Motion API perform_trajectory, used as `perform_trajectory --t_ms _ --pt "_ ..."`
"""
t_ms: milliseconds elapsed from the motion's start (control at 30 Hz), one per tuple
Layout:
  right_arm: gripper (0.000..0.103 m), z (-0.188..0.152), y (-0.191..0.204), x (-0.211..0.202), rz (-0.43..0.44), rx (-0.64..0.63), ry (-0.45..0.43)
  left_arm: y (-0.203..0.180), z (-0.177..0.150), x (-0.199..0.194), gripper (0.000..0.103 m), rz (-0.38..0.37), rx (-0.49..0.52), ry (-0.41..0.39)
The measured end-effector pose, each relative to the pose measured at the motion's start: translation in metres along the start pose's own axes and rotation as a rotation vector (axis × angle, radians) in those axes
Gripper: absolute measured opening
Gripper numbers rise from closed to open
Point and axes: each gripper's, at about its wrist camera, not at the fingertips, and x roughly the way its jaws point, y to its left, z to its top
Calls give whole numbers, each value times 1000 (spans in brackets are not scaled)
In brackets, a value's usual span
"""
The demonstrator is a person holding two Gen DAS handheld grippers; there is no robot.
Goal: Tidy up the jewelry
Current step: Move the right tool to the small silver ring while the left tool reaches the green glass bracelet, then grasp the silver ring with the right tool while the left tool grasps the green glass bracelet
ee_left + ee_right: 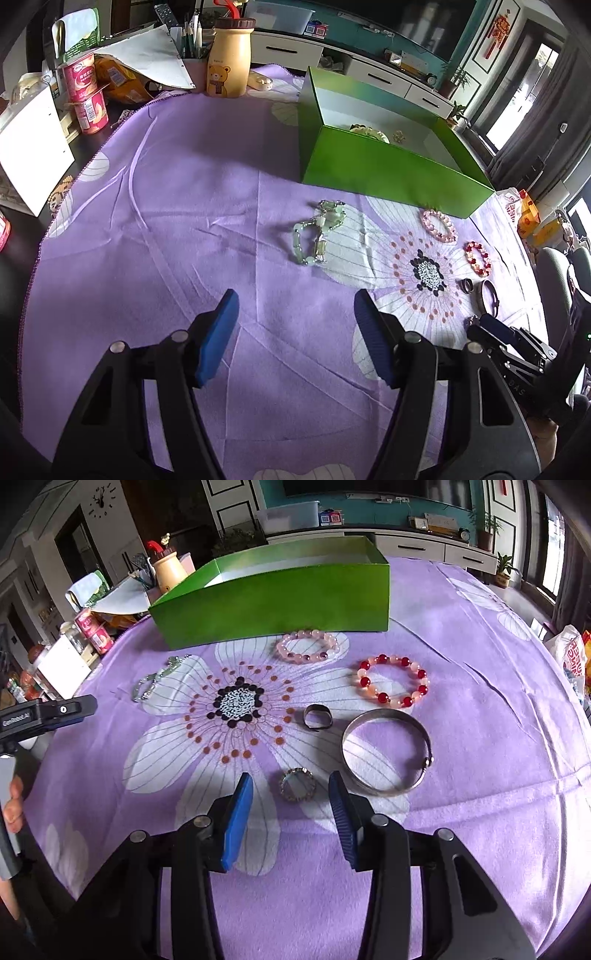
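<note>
While we are lowering the right gripper (291, 805), partly open and empty, around the small ring (296, 784) on the cloth (480, 664), a pad is at risk of nudging the bangle (386, 751) beside it. We are holding the left gripper (295, 332) open and empty, short of the green bracelet (317, 232).

The green box (273, 602) wall hides most of its contents, and the yogurt cups' (86, 99) print is unreadable.

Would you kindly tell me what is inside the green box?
Over the green box front wall, a pale round piece and a small gold trinket show; the wall hides the remaining floor.
</note>
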Motion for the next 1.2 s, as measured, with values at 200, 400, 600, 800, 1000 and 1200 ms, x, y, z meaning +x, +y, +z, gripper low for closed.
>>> perform_trajectory --t_ms 200,400,600,800,1000,1200 --pt "21 1 9 5 -79 -82 -21 -3 6 8 66 10 20 -7" --pt "21 3 0 -3 7 -6 -42 -11 18 27 66 40 63 -11" --pt "21 9 2 -11 38 -2 -68 -13 31 53 44 86 89 9" --pt "21 13 2 -13 45 -8 -81 -15 39 66 36 91 106 8" --pt "21 16 2 -13 44 -11 -87 -20 42 73 13 74 125 15" --pt "21 15 2 -16 40 -7 -91 -31 40 74 7 66 130 17"
